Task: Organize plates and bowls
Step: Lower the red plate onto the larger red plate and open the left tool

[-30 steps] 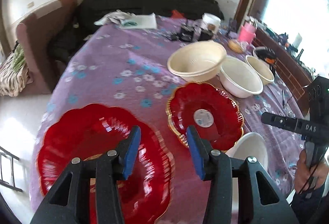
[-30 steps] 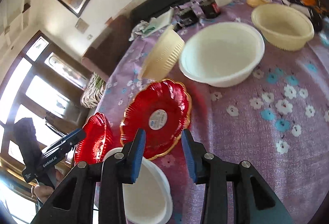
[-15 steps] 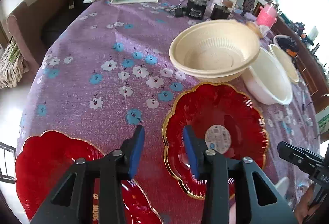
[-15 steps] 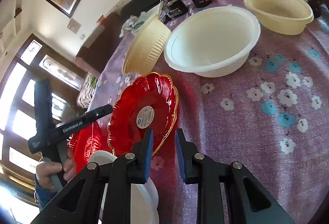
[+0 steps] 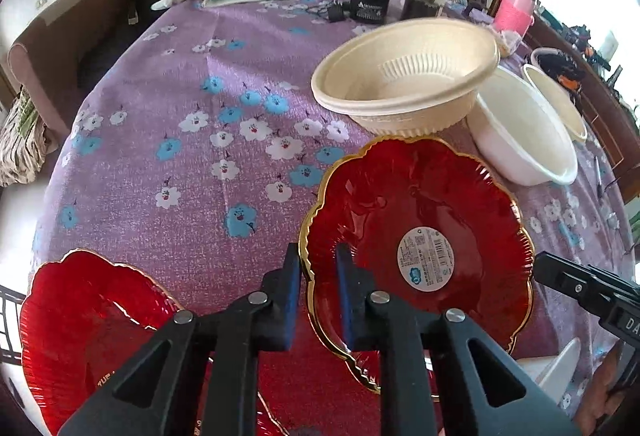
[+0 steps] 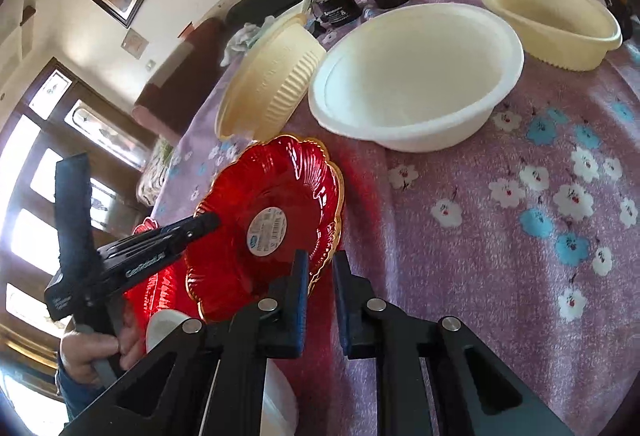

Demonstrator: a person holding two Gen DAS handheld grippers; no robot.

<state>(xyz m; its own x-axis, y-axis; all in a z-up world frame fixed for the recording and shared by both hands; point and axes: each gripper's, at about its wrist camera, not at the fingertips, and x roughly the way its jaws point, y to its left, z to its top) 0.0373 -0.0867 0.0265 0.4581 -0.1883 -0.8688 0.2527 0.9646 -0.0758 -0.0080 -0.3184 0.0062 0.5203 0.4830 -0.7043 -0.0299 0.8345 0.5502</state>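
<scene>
Left wrist view: the red plate is pinched at its eight-o'clock rim by the left gripper, jaws just closed; the right gripper clamps the opposite rim.

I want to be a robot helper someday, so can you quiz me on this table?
1. True or false: the tablecloth is plain green.
2. What are the left gripper and the right gripper both clamped on? A) a white bowl B) the red plate with the sticker C) a pink cup
3. What colour is the tilted bowl?

Key:
1. False. It is purple with flowers.
2. B. Both pairs of jaws have just been closing on its rim.
3. Cream.
</scene>
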